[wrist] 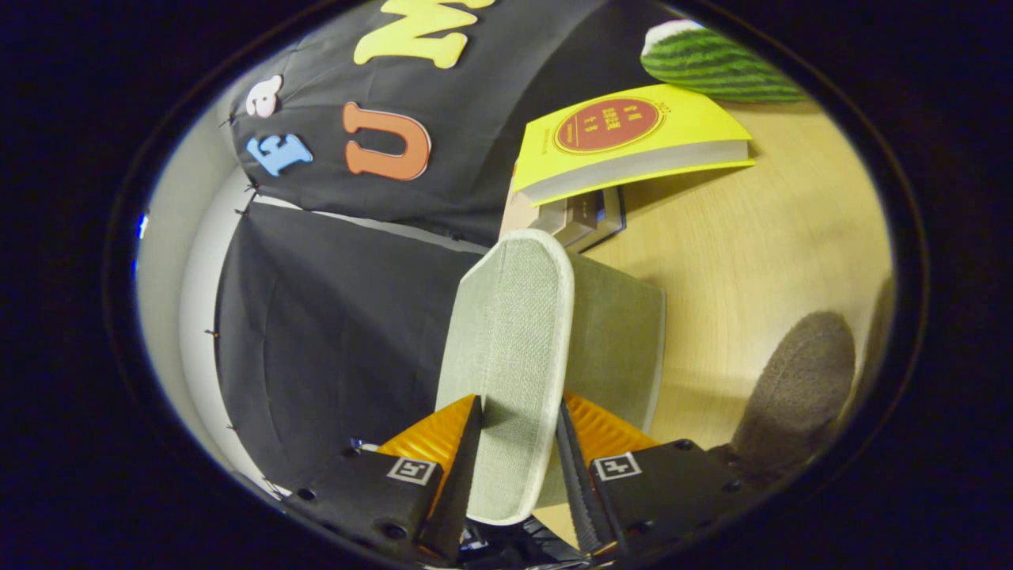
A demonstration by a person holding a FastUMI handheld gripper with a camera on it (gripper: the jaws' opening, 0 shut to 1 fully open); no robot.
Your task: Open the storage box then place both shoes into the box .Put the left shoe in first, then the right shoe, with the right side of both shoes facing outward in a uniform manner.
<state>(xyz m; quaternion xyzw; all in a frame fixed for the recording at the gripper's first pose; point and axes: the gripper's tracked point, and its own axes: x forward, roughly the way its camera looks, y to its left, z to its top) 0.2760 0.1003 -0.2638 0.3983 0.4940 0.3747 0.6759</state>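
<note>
I had the gripper (518, 459) clamped on a green-grey slipper (510, 372): both jaws pressed on its flat sides, one on each face, with the sole edge-on toward the camera and its pale rim running up and away from the jaws. The slipper stood between the jaws and stretched well ahead of them, tilted, lifted off the bench (760, 261). Its fabric upper (617, 340) bulged out to the right of the sole. Right of the jaws, lower down, a brown fuzzy shape (799, 388) lay on the bench; I couldn't tell whether it was the second shoe. Beyond the slipper's tip, a yellow book (633, 142) sat on a stack of other books (582, 218), touching the one under it. Farther past the book, a green striped watermelon-like thing (712, 63) rested on the bench. Left of the slipper and beyond, the black cloth wall (332, 317) hung.
</note>
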